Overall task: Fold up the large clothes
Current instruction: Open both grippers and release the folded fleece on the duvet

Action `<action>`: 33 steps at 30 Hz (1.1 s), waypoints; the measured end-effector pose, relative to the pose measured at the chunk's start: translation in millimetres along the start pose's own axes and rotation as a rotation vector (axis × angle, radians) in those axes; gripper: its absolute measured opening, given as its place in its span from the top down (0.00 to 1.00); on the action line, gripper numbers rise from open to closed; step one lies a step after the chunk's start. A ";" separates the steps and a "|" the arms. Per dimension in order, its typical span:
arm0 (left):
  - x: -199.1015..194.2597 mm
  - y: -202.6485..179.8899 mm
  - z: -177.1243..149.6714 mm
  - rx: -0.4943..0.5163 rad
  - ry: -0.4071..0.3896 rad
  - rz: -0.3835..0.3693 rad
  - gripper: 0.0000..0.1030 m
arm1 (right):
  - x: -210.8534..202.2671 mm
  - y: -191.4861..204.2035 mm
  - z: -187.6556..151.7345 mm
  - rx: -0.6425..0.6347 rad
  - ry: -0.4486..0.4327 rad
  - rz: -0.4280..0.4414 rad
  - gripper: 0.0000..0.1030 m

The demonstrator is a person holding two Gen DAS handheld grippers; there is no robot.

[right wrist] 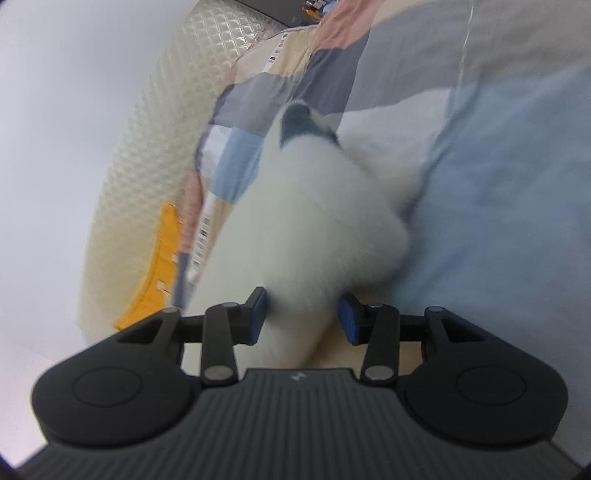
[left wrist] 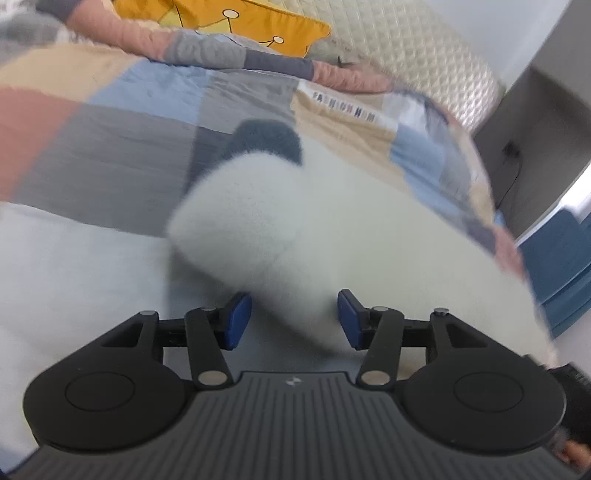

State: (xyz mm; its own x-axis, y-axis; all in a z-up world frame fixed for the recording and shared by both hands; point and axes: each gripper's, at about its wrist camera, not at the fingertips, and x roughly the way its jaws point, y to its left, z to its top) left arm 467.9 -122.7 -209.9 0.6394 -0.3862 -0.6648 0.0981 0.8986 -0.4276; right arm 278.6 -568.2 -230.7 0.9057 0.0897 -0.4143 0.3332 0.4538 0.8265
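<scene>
Big fluffy white garment on the bed, sprawled over a patchwork quilt with a pale blue sheet alongside. Running straight ahead from both sets of fingers, long axis pointing away from each camera toward a dark grey cuff or trim at the far end. Left gripper sitting about half spread, blue pads either side of the near end of the fleece, visible gap on both sides, so not pinching anything as far as can be told. Right gripper a bit narrower, fleece bulging right between the fingers; left pad looks to be brushing the fabric, right pad just clear, so reads as loose rather than clamped, though everything's blurry. Neither hand obviously nearer, both right at the near edge of the same roll of fabric. Yellow cushion and a quilted headboard past the far end. Guessing next move hinges on grabbing that near edge and carrying it along the long axis toward the grey end.
</scene>
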 end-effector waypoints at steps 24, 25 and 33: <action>-385.2 -99.9 -41.8 0.379 -0.339 -0.019 0.44 | -277.6 209.8 -77.2 -0.748 -0.179 0.073 0.56; -394.3 -100.2 -47.3 0.386 -0.345 -0.021 0.44 | -283.5 209.8 -83.5 -0.762 -0.185 0.074 0.56; -420.8 -98.7 -90.7 0.424 -0.372 -0.040 0.44 | -301.9 199.9 -127.1 -0.841 -0.218 0.047 0.56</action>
State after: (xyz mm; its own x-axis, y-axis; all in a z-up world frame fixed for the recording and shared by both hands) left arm 120.0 -67.8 56.6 0.8472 -0.3913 -0.3594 0.3764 0.9194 -0.1139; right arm 38.5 -391.9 11.2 0.9723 -0.0082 -0.2335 0.0680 0.9660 0.2492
